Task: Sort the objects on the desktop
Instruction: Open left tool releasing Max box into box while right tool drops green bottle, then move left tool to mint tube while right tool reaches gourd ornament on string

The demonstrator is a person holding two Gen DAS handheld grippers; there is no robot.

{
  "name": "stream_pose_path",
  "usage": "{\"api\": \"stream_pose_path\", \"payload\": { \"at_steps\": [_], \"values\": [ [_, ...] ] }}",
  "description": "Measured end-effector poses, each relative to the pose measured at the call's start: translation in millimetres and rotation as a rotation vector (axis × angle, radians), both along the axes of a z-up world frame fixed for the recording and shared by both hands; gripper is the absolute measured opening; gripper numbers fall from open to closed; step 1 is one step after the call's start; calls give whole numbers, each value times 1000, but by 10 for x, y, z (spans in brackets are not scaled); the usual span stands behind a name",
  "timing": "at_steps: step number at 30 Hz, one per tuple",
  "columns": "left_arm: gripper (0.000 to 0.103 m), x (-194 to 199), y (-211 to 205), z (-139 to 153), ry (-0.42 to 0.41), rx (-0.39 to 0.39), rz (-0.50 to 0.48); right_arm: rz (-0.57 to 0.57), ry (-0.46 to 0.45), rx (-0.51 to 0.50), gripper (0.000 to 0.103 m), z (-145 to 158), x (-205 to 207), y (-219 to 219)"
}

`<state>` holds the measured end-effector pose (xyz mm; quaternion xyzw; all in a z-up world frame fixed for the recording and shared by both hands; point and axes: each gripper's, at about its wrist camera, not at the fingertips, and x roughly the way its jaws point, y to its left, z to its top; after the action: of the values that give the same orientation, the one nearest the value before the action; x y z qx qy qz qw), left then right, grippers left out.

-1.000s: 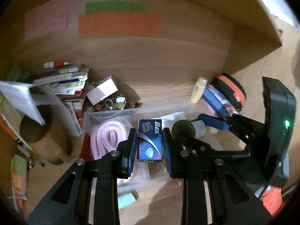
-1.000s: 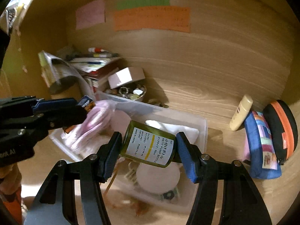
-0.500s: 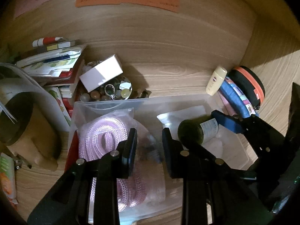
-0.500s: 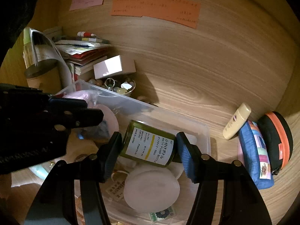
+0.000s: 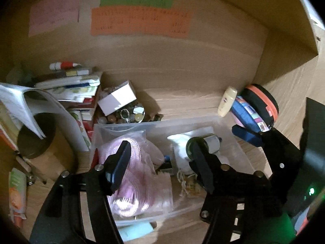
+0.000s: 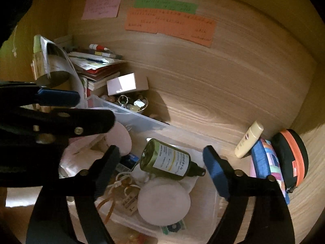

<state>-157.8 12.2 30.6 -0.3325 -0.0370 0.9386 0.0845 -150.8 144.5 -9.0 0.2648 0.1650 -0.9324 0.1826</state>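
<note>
Both loads have left the fingers since a second ago: the small blue staple box now lies low in the clear plastic bin beside the bagged pink rope, and the olive-green pump bottle rests on its side mid-frame. The left gripper and right gripper are both opening, touching nothing. Still unsorted on the worktop, at right: a cream tube, a blue pouch and a black-and-orange case.

A green pump bottle lies tilted inside the clear bin beside pink rope.
</note>
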Motion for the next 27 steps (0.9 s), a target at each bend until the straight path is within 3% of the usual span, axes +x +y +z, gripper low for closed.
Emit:
{"api": "stream_pose_path", "payload": {
  "at_steps": [2,12,18,27],
  "values": [
    [71,88,1,44,15,-15,15,5,-13,-14,91,49,50,32],
    [71,519,-215,163,39,-50,89,-13,-31,-36,97,153,378,184],
    [71,721,-335,96,19,-81,117,-35,-18,-32,97,173,640,269],
    [71,918,-530,-132,-46,-85,133,-56,-70,-15,98,-25,910,318]
  ]
}}
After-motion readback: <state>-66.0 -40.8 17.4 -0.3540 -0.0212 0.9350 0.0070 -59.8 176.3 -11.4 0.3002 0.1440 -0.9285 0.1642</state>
